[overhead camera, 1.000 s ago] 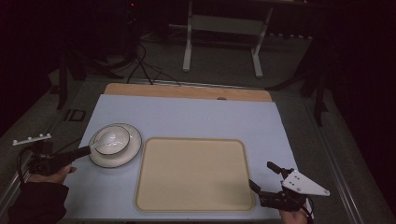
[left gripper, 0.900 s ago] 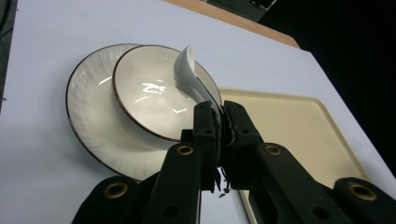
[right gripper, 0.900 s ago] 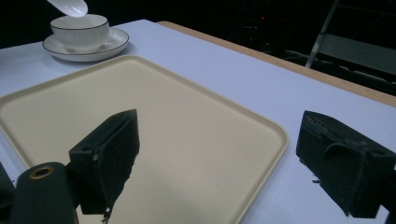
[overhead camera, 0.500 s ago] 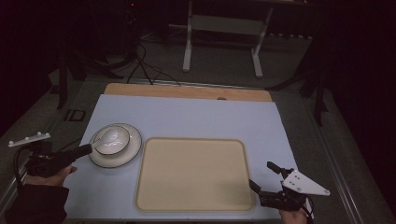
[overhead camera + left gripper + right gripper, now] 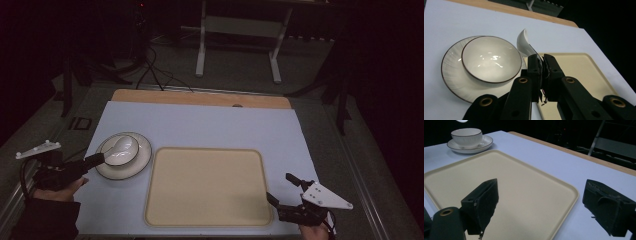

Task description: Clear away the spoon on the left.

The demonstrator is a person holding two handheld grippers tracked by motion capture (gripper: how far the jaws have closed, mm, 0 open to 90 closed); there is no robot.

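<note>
A: Claws first. How do they stand?

B: Left claw (image 5: 541,75) is clamped tight on the handle of a white ceramic spoon (image 5: 524,42). The handle runs between the pads and the spoon's scoop sticks out beyond the tips, tilted upward. In the high view that left claw (image 5: 97,160) sits at the near edge of the saucer (image 5: 140,162), with the spoon (image 5: 120,147) over the bowl.

A: And the right one?

B: Right claw (image 5: 541,205) gapes wide, nothing between its pads. It hangs over the near right corner of the tray (image 5: 506,182), touching nothing that I can see.

A: Where is the crockery?

B: A white bowl (image 5: 491,58) with a dark rim stands on the matching saucer (image 5: 451,70), just left of the tray. Whether the spoon touches the bowl I cannot tell.

A: Surface and room?

B: A pale blue mat covers the desk (image 5: 200,122), with a strip of bare wood (image 5: 200,97) along the far edge. The beige tray (image 5: 207,187) lies near the middle front. Beyond, the room is dark: grey floor, cables, and the legs of a white stand (image 5: 237,45).
</note>
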